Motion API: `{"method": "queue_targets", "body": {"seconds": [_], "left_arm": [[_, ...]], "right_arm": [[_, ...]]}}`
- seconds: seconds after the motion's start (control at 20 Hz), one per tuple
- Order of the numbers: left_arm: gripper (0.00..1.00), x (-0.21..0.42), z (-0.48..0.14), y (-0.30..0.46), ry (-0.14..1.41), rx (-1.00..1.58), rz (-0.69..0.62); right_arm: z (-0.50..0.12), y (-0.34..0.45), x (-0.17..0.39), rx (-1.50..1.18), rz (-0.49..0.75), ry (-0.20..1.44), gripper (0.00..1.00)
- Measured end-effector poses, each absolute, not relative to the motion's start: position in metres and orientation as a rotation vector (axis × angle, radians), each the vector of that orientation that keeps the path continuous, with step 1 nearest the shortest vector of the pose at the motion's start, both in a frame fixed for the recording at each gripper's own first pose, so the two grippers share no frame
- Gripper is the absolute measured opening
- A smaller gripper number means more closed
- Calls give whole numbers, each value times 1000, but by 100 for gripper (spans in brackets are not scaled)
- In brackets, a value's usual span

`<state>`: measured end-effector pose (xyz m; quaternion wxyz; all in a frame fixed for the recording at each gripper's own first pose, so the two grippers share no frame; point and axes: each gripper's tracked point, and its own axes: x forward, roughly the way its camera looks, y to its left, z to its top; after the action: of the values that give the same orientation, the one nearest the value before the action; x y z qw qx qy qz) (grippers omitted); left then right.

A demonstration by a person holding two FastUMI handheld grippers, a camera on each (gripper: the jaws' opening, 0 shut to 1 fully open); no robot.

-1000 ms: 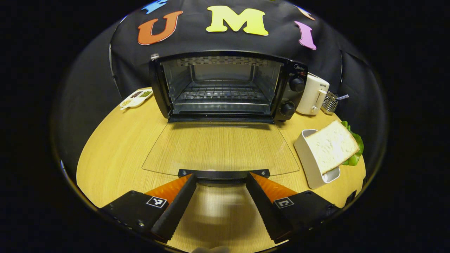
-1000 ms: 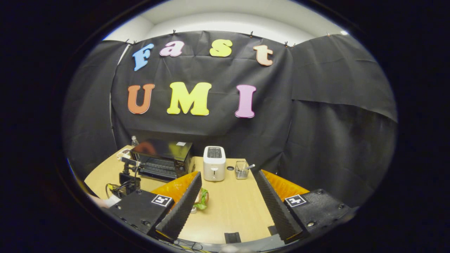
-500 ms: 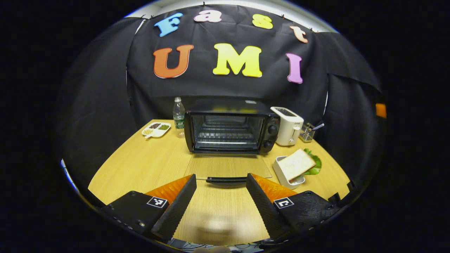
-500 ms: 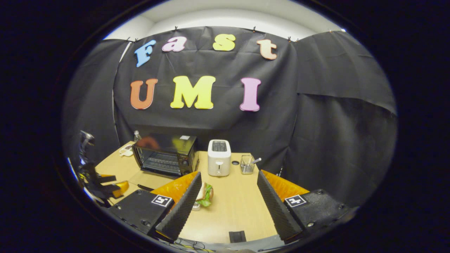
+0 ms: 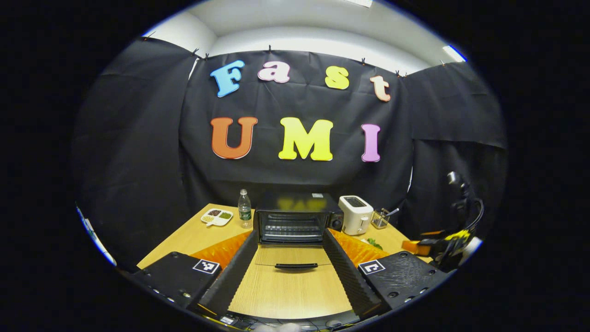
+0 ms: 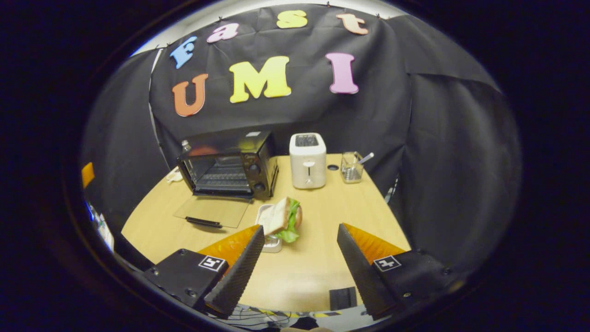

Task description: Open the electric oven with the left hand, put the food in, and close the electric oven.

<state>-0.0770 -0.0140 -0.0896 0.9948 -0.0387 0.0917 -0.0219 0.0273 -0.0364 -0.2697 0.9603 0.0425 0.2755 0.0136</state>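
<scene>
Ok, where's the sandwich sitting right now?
In the right gripper view, the white-bread lettuce sandwich leans in a small white holder, just right of the black oven's lowered glass door.

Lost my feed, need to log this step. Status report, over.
Left gripper open, clear of oven door. Right gripper open, empty, near sandwich in its holder. Oven open, rack bare. Nothing blocking the path.

Oven (image 6: 228,170) door (image 6: 213,212) lies flat open; sandwich (image 6: 283,219) leans in white holder (image 6: 269,230); right gripper (image 6: 299,251) hovers spread, empty.
</scene>
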Motion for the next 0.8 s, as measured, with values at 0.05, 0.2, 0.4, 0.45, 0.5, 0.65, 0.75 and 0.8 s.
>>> {"method": "queue_targets", "body": {"seconds": [0.05,0.2,0.4,0.45,0.5,0.65,0.75,0.8], "left_arm": [[94,-80,-79,-16,166,-78,-41],[94,-81,-59,-21,133,-54,-32],[94,-76,-51,-19,145,-42,11],[94,-74,-49,-20,148,-42,22],[94,-72,-48,-18,155,-39,32],[94,-64,-52,-15,178,-26,59],[94,-61,-55,-16,198,-20,76],[94,-59,-55,-17,201,-19,84]], "right_arm": [[-284,-33,36,118,39,573,100],[-315,-24,65,163,71,625,98],[-341,-14,106,203,119,654,98],[-345,-10,117,226,128,663,98],[-347,-7,127,243,143,667,98],[-357,-6,155,256,161,680,96],[-359,-3,164,286,188,706,95],[-362,-2,166,299,198,725,83]]}}
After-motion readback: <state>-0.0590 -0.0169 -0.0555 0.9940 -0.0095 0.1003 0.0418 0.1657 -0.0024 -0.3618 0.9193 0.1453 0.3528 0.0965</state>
